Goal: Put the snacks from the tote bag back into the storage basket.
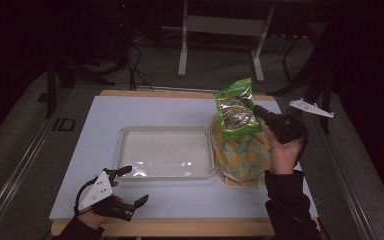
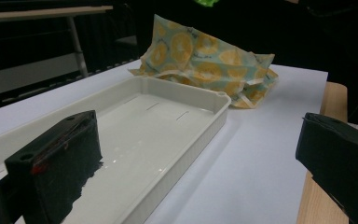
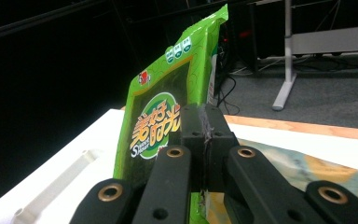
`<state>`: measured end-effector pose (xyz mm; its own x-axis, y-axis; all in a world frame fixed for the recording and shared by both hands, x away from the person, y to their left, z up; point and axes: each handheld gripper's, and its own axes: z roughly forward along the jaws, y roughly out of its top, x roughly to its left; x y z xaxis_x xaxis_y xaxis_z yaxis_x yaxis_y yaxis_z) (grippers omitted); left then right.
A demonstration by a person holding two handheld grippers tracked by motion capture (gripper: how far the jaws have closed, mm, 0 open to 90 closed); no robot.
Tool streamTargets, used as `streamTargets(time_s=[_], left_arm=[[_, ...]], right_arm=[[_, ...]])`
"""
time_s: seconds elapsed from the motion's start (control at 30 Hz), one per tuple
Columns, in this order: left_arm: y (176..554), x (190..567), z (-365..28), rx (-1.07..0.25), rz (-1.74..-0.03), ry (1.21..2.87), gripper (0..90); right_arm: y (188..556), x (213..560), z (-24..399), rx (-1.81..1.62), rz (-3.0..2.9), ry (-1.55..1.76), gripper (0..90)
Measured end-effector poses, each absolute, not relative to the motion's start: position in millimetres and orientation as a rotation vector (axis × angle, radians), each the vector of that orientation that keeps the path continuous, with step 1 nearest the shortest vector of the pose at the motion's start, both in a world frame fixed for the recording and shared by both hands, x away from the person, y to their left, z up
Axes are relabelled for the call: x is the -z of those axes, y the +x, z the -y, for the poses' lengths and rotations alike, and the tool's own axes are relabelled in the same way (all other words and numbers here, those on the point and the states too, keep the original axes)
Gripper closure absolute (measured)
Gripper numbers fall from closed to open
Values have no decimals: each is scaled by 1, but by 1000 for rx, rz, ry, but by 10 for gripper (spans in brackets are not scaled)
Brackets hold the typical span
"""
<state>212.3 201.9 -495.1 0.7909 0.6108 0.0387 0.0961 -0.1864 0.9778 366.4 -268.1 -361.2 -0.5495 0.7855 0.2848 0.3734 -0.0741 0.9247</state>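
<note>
A dark room surrounds a pale table (image 1: 100, 150) with a wooden edge, and metal frame legs stand on the grey floor behind it. In the high view a shallow white tray (image 1: 166, 131) sits at the middle of the table, and a cloth bag printed with orange slices (image 1: 242, 160) lies just beside its right end. The right gripper (image 1: 256, 111) holds a green snack packet (image 1: 236, 109) upright above that bag, clear of the table; the packet is glossy, with a dark window panel framed in bright green. The left gripper (image 1: 135, 185) rests near the table's front left corner, its jaws spread wide with nothing between them. In the left gripper view the two black jaws stand far apart, the tray (image 2: 214, 105) runs away between them, and the orange-print bag (image 2: 205, 65) lies crumpled beyond its far end. In the right gripper view the jaws are pressed together on the packet's (image 3: 158, 121) edge, and the packet's face shows yellow and white lettering on a green round with small labels near the top.
</note>
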Motion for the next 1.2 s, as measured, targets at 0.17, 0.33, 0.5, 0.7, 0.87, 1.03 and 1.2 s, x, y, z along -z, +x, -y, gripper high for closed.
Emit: streamTargets(time_s=[0.17, 0.33, 0.5, 0.7, 0.87, 1.03, 1.2], left_arm=[[212, 495, -202, -508, -555, 1717, 5], [212, 495, -202, -505, -554, 1718, 5], [212, 495, -202, -505, -553, 1719, 5], [212, 495, -202, -502, -551, 1720, 5], [212, 495, -202, -501, -550, 1718, 5], [212, 495, -202, -500, -550, 1718, 5], [212, 495, -202, -498, -546, 1717, 5]], right_arm=[[366, 366, 246, -1655, -1887, 1232, 898], [365, 372, 229, -1685, -1892, 1236, 898], [365, 379, 213, -1733, -1898, 1251, 898], [363, 389, 198, -1783, -1876, 1271, 898], [362, 398, 189, -1801, -1870, 1292, 898], [361, 410, 174, -1810, -1898, 1304, 898], [361, 424, 161, -1801, -1928, 1325, 898]])
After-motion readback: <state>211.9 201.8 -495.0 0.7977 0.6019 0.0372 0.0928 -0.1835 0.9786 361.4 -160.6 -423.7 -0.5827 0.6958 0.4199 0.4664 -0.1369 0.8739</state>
